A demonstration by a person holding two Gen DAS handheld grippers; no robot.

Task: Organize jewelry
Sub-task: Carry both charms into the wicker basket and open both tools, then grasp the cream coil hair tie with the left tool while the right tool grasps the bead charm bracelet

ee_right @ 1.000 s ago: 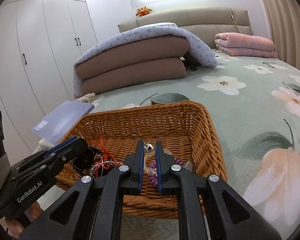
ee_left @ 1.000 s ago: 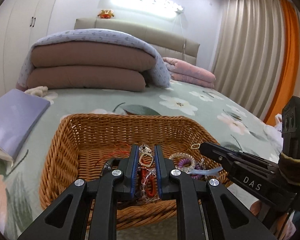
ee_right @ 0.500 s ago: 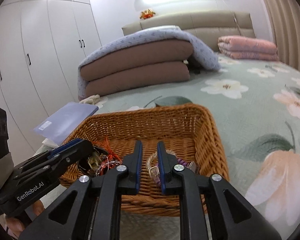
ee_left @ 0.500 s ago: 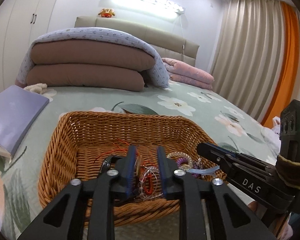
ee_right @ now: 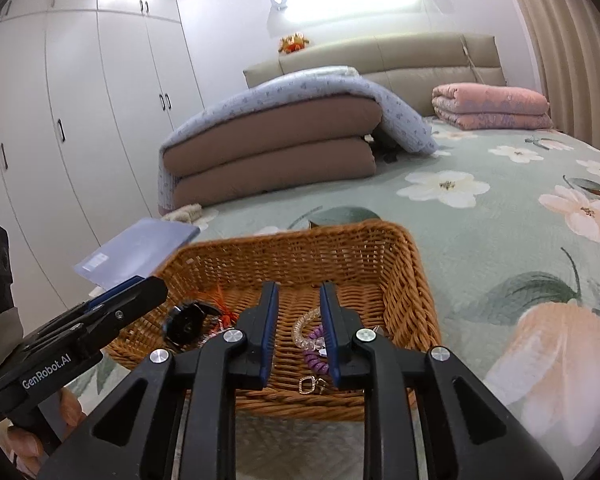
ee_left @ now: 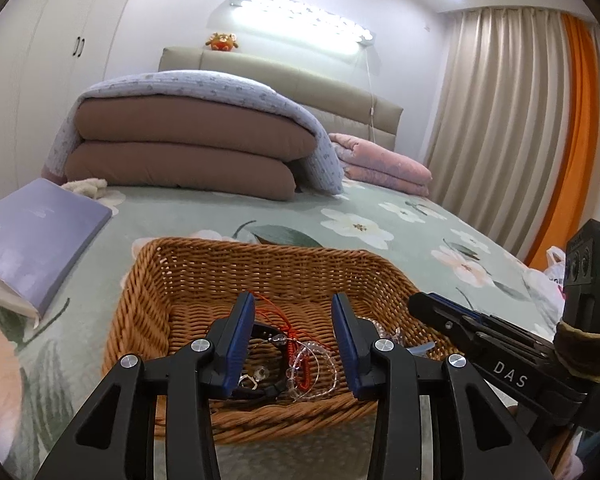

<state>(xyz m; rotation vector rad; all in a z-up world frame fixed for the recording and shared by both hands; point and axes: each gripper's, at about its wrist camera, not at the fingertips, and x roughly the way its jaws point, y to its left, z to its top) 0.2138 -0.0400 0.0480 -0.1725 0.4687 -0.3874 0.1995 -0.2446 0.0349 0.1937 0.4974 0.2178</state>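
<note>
A brown wicker basket (ee_left: 220, 268) sits on the flowered bedspread; it also shows in the right wrist view (ee_right: 404, 276). Inside lie a black watch (ee_right: 184, 324), a red cord with a coil (ee_left: 290, 344), clear bead bracelets (ee_left: 320, 372), a purple coil (ee_right: 318, 356), a clear bracelet (ee_right: 304, 328) and a small gold charm (ee_right: 308, 385). My left gripper (ee_left: 294, 300) is open and empty above the basket's near side. My right gripper (ee_right: 299, 289) is open and empty above the basket's near right part.
A lilac book (ee_left: 32, 236) lies left of the basket. Folded brown and blue quilts (ee_left: 188, 148) and a pink quilt (ee_left: 384, 164) are stacked at the bed's head. White wardrobes (ee_right: 72, 132) stand at the left, curtains (ee_left: 512, 136) at the right.
Both grippers have opened and let go of the pieces they held; those now lie in the basket. Both grippers have drawn back and up a little.
</note>
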